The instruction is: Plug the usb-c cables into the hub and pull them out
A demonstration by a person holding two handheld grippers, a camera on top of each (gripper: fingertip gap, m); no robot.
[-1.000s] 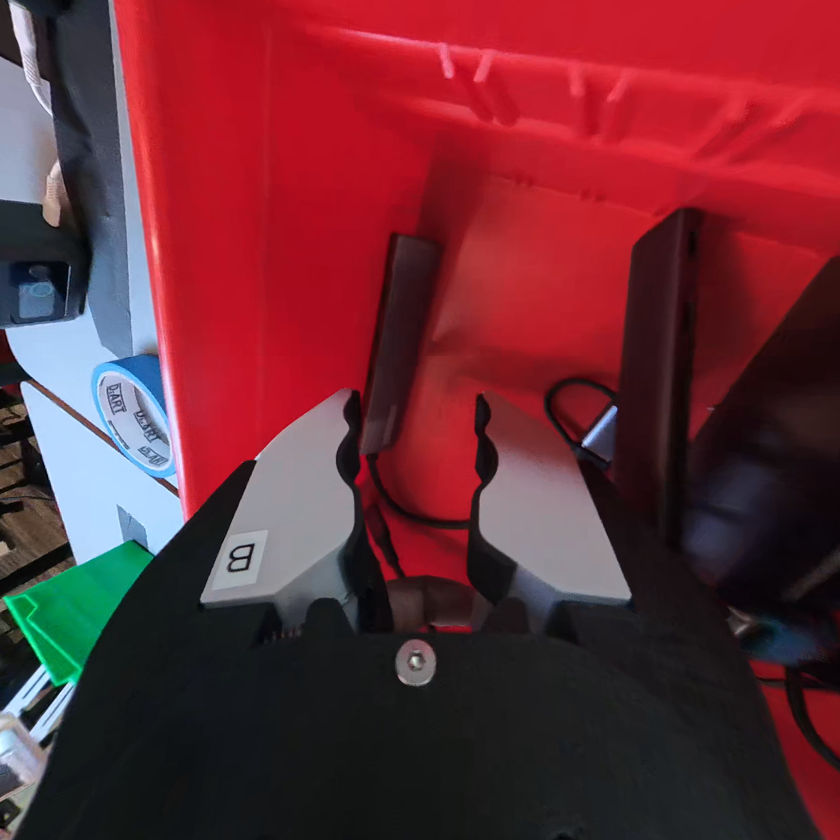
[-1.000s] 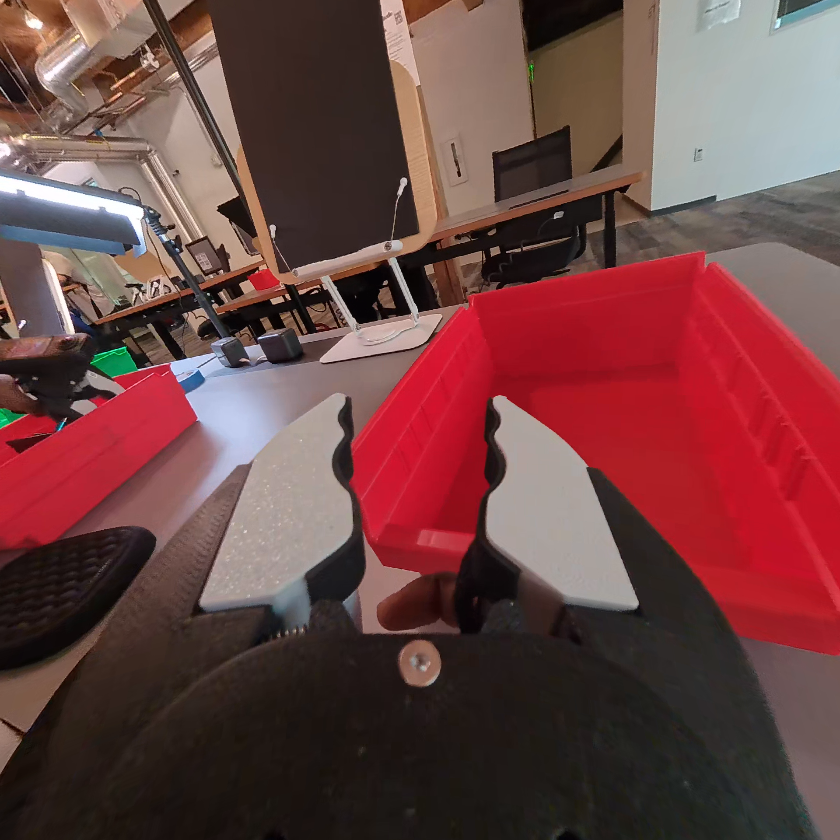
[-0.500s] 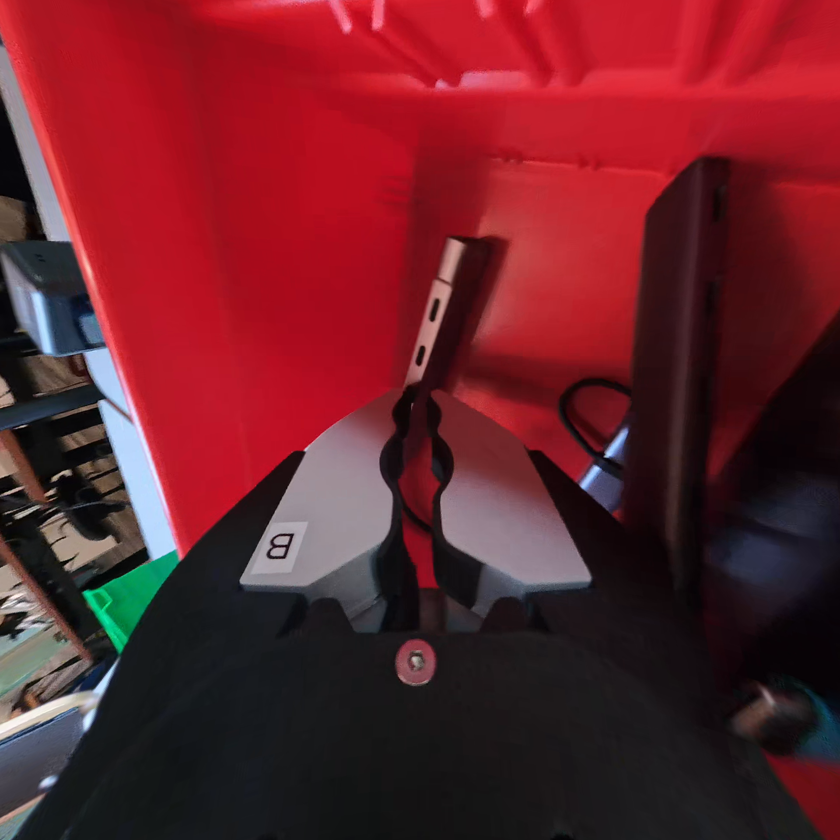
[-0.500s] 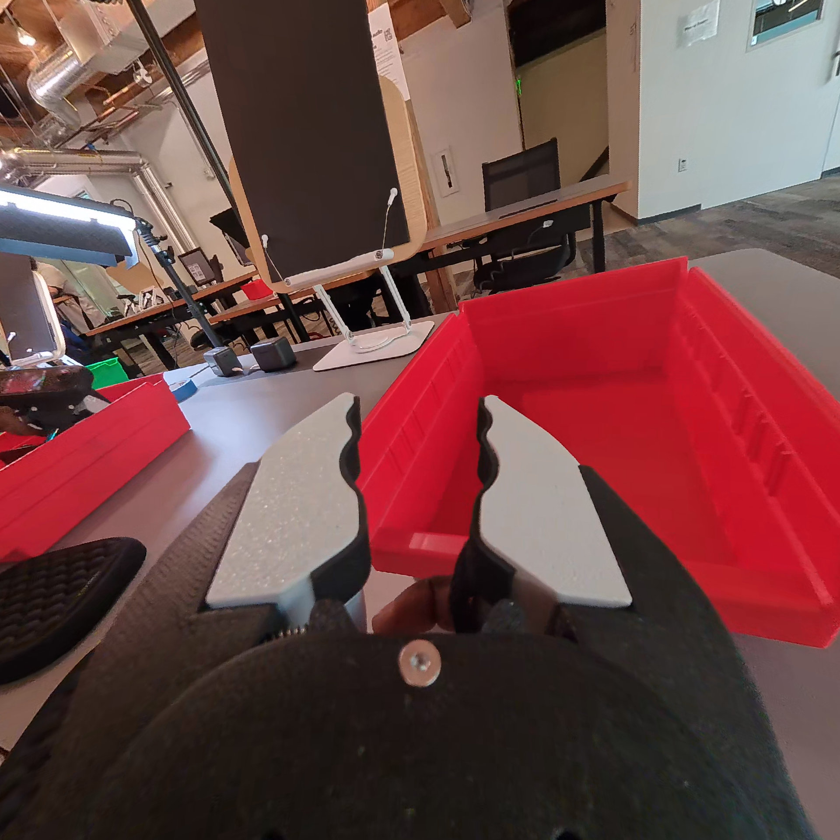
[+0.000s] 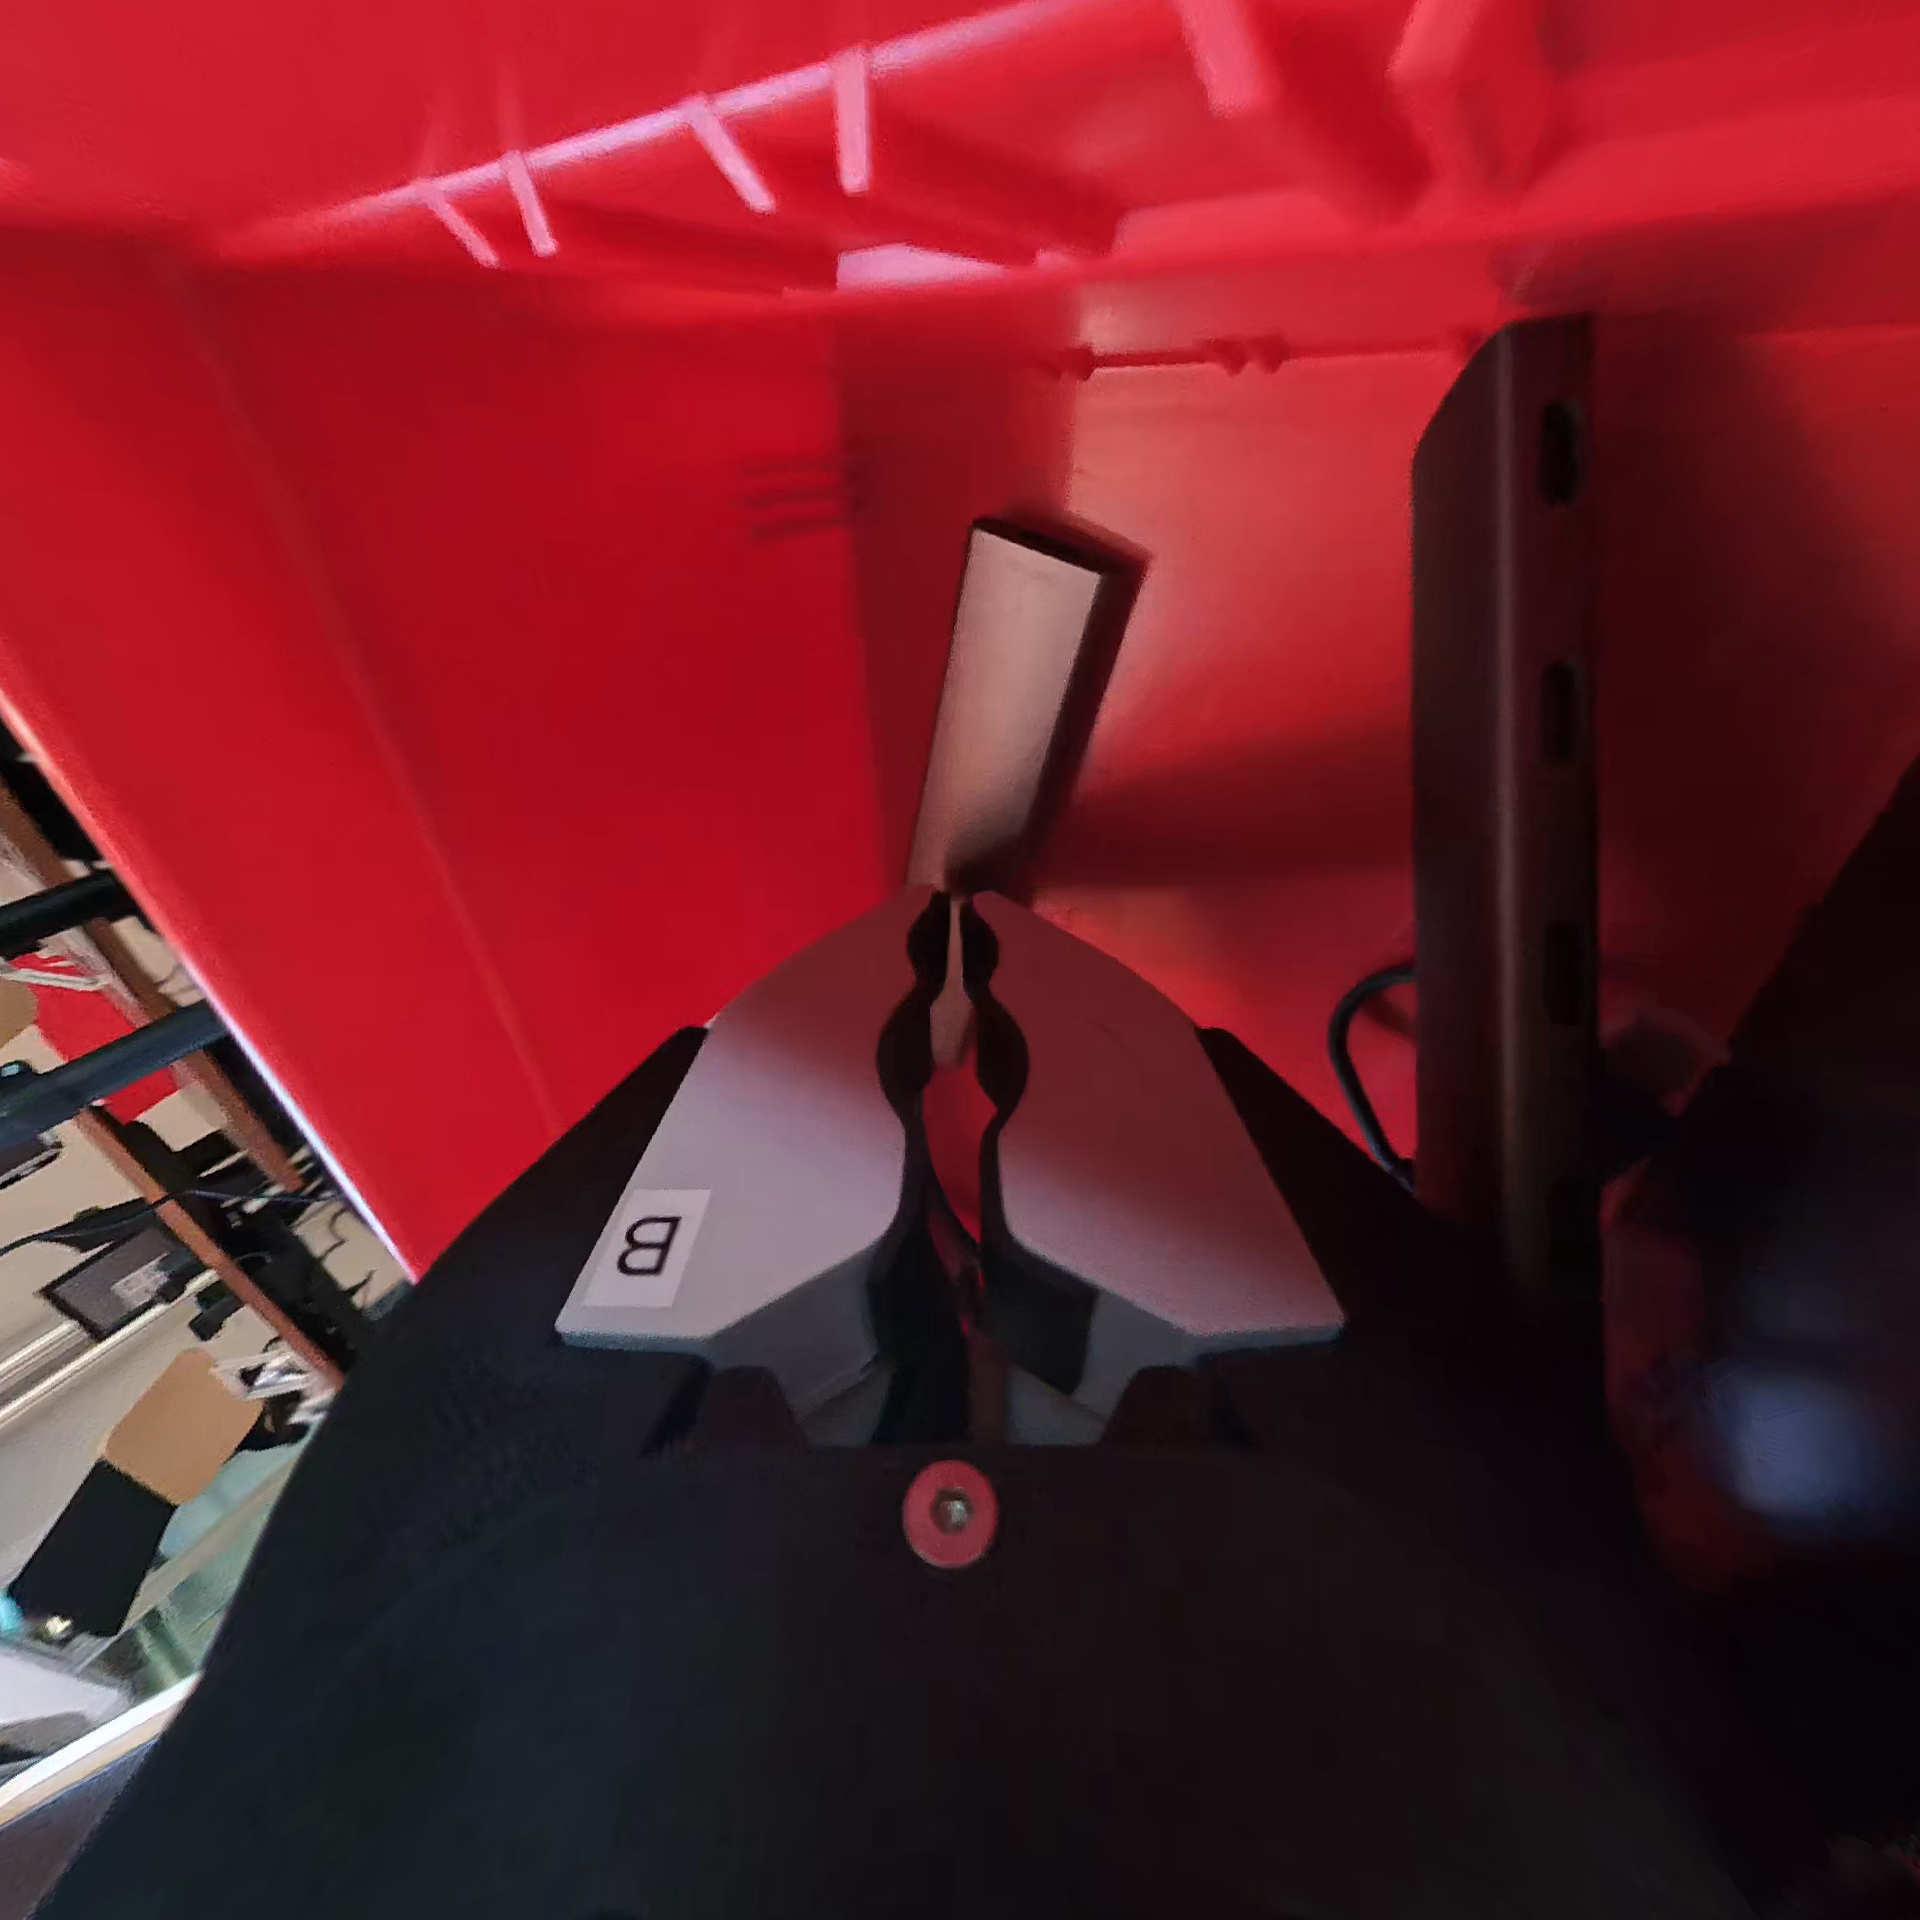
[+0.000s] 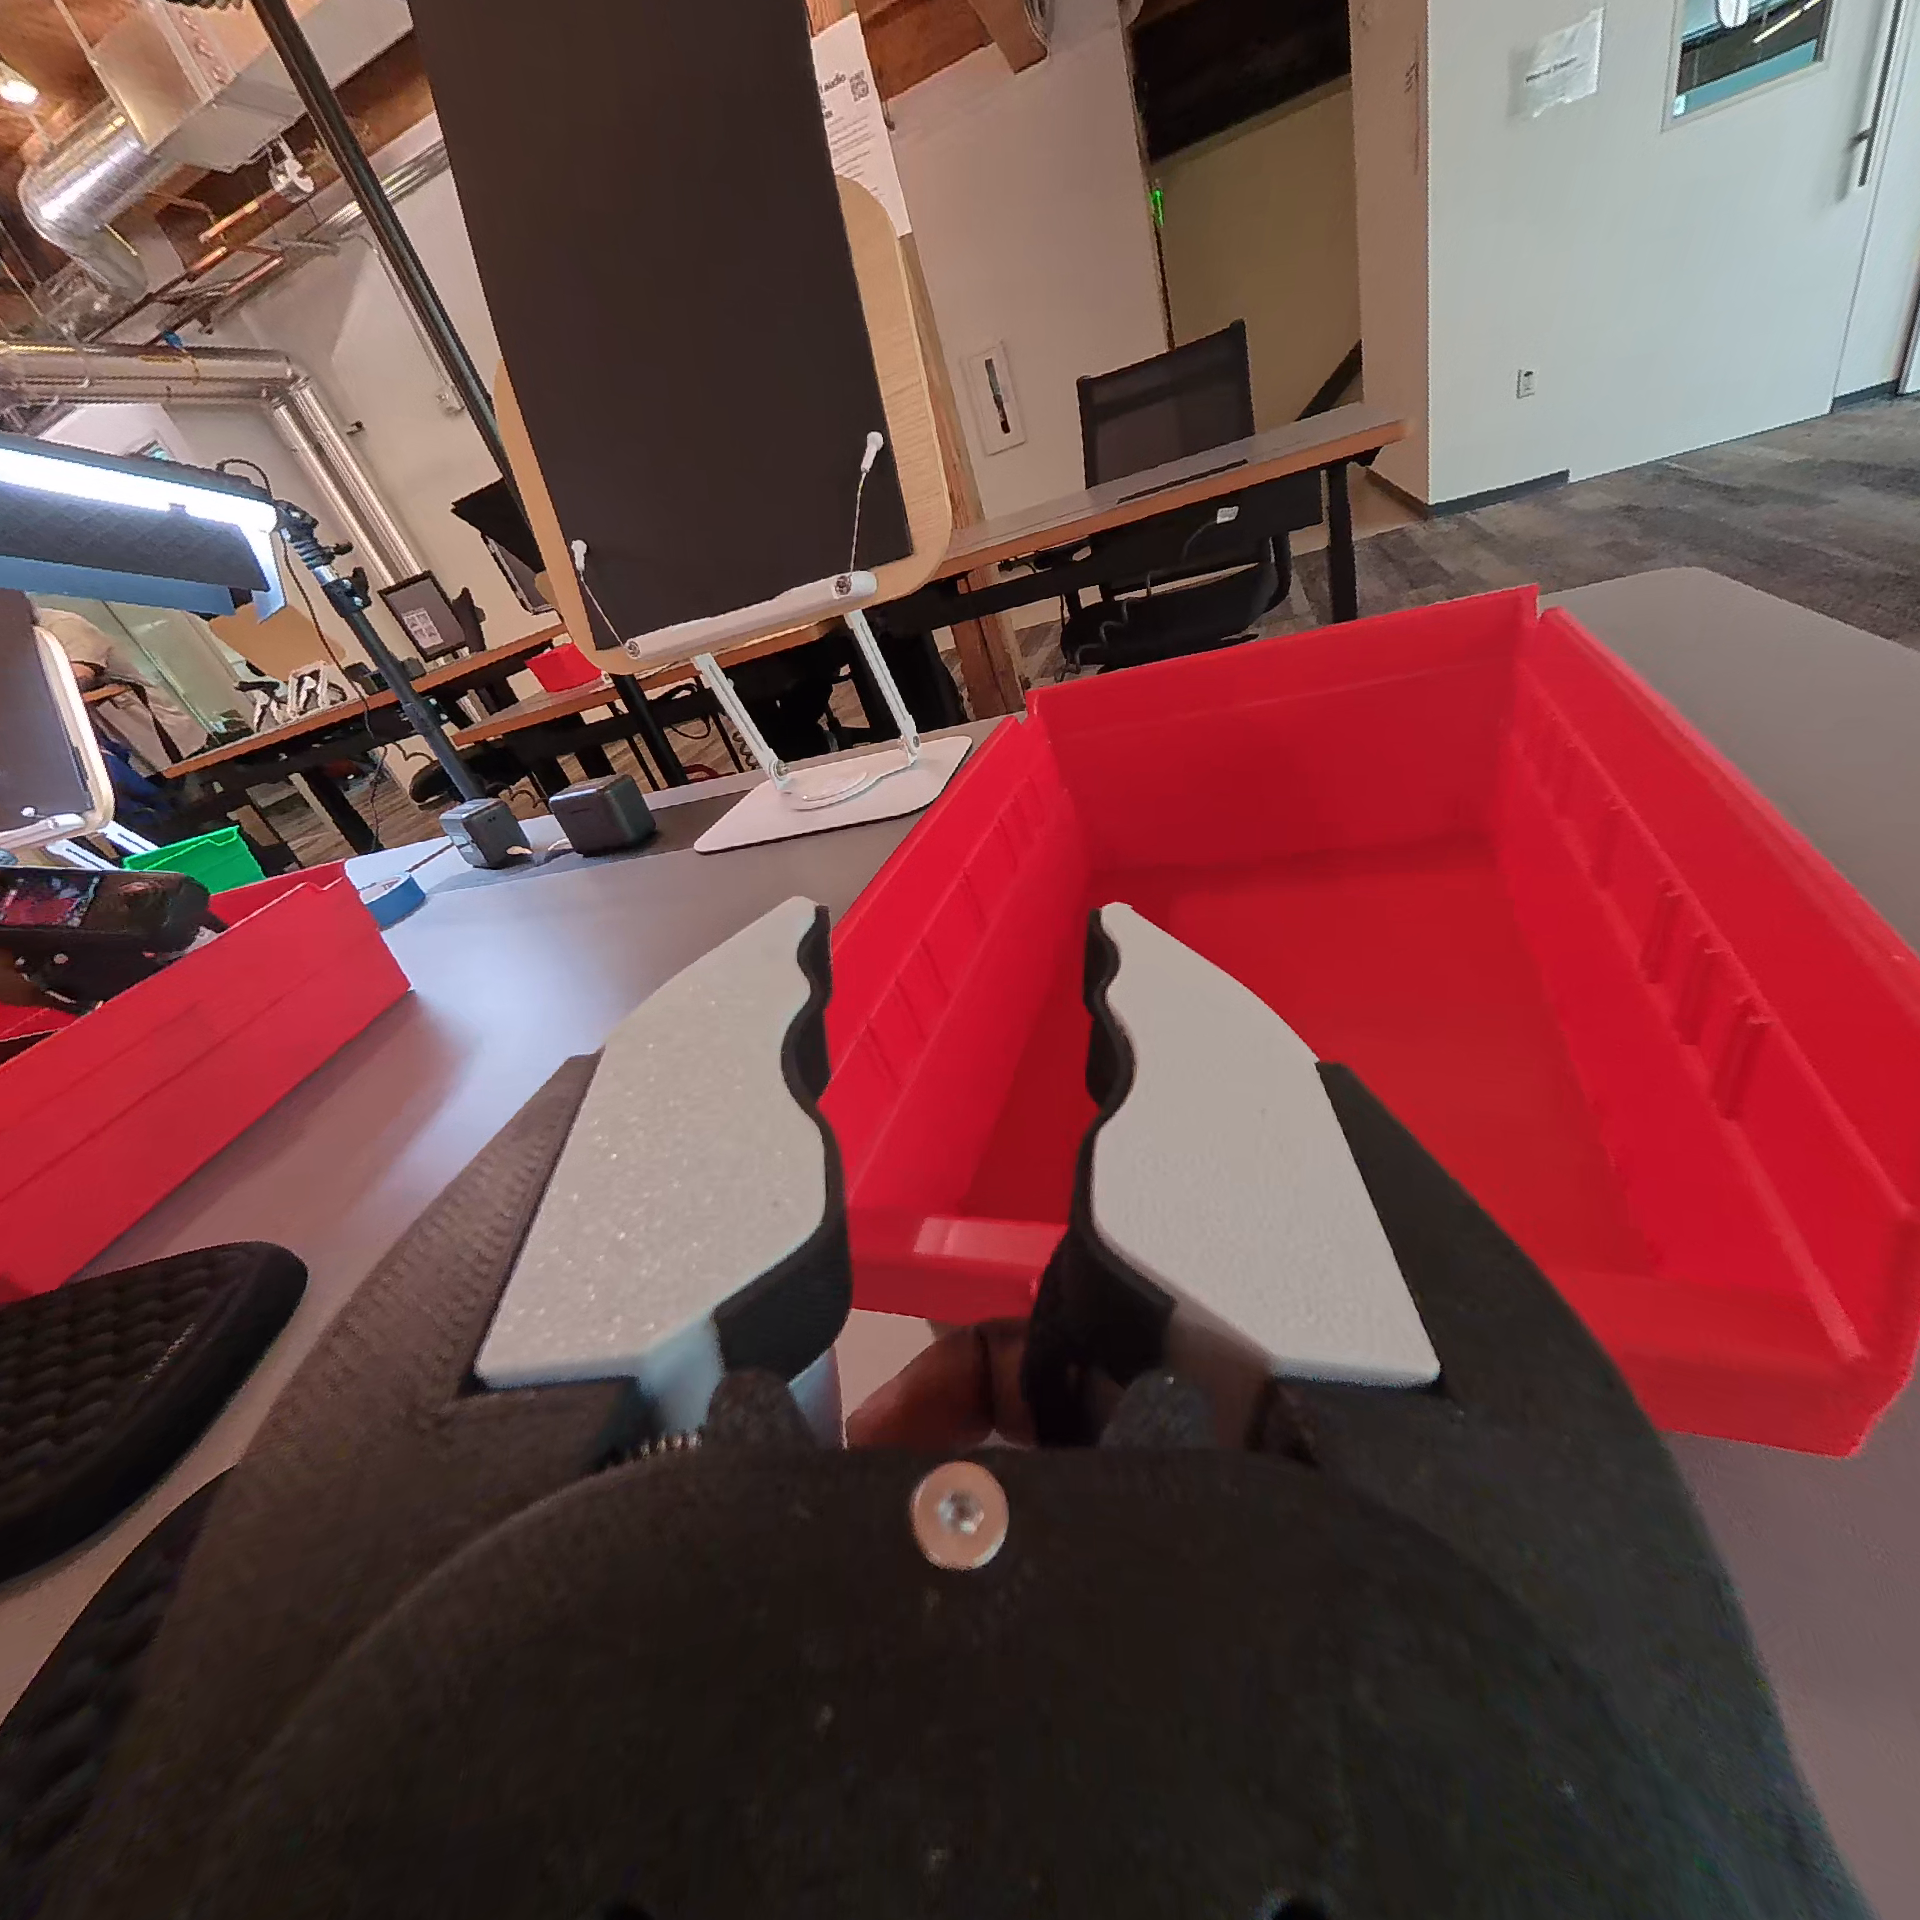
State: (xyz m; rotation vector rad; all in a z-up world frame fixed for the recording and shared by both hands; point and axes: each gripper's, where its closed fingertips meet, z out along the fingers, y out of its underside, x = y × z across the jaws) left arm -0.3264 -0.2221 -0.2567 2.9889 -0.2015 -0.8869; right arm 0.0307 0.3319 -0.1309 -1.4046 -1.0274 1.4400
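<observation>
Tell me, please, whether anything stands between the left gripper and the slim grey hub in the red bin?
Nothing visible does: the left gripper is shut on the near end of the hub inside the red bin. The taller dark hub stands to its right, apart from the grip.

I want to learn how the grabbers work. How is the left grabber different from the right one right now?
The left gripper is shut on the grey hub; the right gripper is open and holds nothing. The left gripper reaches inside a red bin with a dark hub and a black cable; the right gripper hangs before an empty red bin on the table. Both have grey fingers with wavy black pads.
</observation>
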